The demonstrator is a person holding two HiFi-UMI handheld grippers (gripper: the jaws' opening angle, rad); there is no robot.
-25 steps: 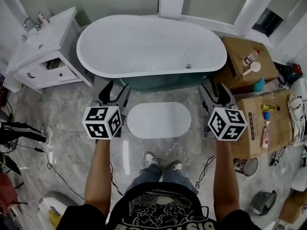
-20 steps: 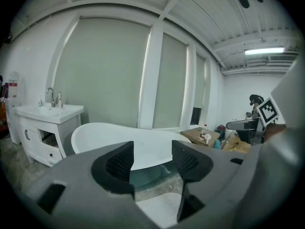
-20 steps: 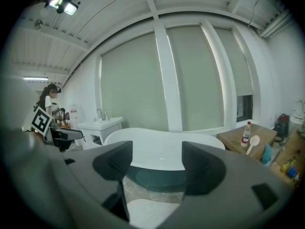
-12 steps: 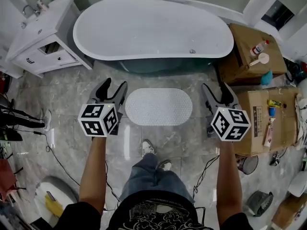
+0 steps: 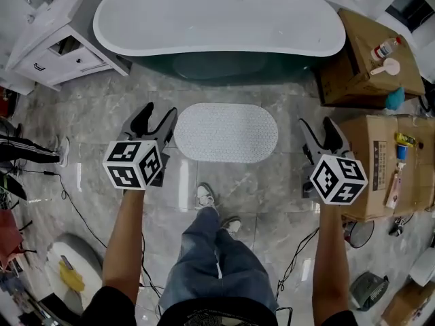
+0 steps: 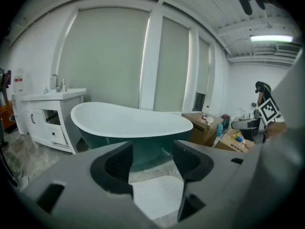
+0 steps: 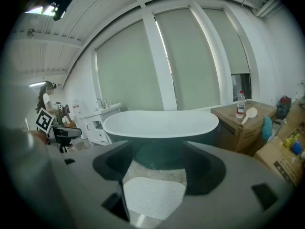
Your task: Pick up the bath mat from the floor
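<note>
A white oval bath mat (image 5: 225, 132) with a dotted texture lies flat on the marble floor in front of the bathtub (image 5: 217, 15). My left gripper (image 5: 155, 118) hangs open in the air just left of the mat, nothing between its fingers. To the mat's right, my right gripper (image 5: 321, 132) is also open and empty. Both are held well above the floor. In the left gripper view the mat (image 6: 155, 196) shows below the spread jaws, and in the right gripper view the mat (image 7: 151, 195) lies ahead on the floor below the jaws.
A white vanity cabinet (image 5: 51, 43) stands at the back left. Cardboard boxes (image 5: 377, 49) with bottles and small items line the right side. Cables (image 5: 68, 209) run across the floor at left. The person's feet (image 5: 206, 197) stand just short of the mat.
The person has stepped toward the tub. The mat and tub have shifted up in the head view, and both grippers now sit beside the mat's ends. Jaw openings look unchanged.
</note>
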